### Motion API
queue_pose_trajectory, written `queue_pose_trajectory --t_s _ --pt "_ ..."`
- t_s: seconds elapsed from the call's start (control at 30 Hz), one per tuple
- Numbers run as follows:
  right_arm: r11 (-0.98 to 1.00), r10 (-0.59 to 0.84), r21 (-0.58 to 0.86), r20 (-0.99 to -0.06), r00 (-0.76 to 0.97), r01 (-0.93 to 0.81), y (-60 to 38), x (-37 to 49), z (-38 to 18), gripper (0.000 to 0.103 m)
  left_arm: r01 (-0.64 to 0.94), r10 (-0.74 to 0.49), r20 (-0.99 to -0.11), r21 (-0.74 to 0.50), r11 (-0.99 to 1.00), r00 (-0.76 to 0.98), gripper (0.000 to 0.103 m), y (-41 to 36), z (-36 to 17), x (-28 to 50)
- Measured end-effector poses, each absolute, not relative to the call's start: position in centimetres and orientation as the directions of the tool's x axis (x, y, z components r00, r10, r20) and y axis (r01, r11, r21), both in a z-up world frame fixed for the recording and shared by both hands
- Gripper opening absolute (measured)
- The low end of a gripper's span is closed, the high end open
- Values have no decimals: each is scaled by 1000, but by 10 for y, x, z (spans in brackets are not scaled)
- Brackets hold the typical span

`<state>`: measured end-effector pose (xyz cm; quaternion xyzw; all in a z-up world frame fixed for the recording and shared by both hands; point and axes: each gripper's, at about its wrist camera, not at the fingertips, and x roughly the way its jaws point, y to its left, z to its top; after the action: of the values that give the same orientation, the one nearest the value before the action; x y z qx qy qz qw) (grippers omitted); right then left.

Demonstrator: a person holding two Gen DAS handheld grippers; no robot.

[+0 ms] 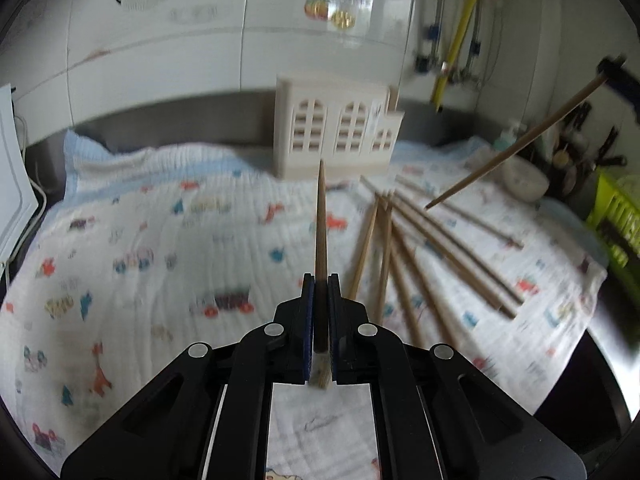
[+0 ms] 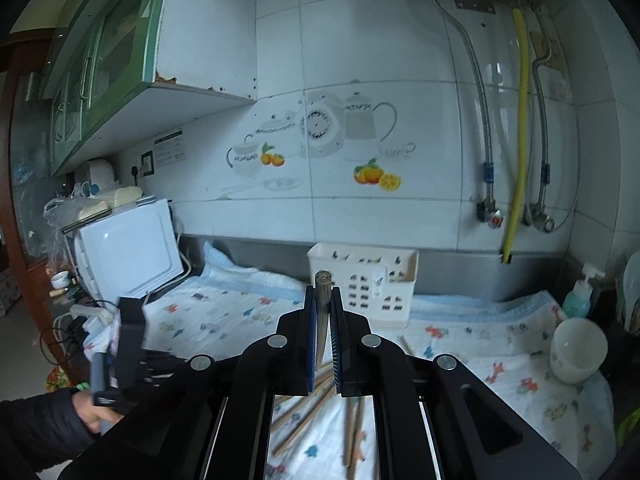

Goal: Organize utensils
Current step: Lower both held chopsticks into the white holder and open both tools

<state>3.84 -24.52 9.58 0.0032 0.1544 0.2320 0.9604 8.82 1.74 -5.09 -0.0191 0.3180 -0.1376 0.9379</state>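
My left gripper (image 1: 320,284) is shut on a wooden chopstick (image 1: 321,216) that points forward toward the cream utensil holder (image 1: 332,136) at the back of the cloth. Several loose chopsticks (image 1: 432,252) lie fanned on the patterned cloth to its right. My right gripper (image 2: 322,296) is shut on another chopstick (image 2: 322,308), held upright and raised above the cloth, in front of the holder (image 2: 368,288). That raised chopstick also shows in the left wrist view (image 1: 516,144), slanting down from the upper right. The left gripper shows at the lower left of the right wrist view (image 2: 128,344).
A patterned cloth (image 1: 160,240) covers the counter. A white appliance (image 2: 128,248) stands at the left. A white bowl (image 2: 576,350) and a soap dispenser (image 2: 580,296) sit at the right. A green basket (image 1: 616,216) is at the far right. Tiled wall with pipes behind.
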Motion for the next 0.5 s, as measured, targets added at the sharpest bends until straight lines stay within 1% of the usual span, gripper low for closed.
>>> queue_pose_trajectory --t_s 0.07,0.3,0.5 --pt "897 438 74 -288 852 -436 -247 44 102 7 257 -300 -567 -156 954 767 5 21 -39 91" --pt "911 407 46 -241 881 -409 -253 70 131 7 264 -309 -523 -162 951 794 4 24 -8 107" --pt "927 366 3 -229 902 -375 -252 100 151 7 285 -303 -520 -118 951 798 4 17 16 127"
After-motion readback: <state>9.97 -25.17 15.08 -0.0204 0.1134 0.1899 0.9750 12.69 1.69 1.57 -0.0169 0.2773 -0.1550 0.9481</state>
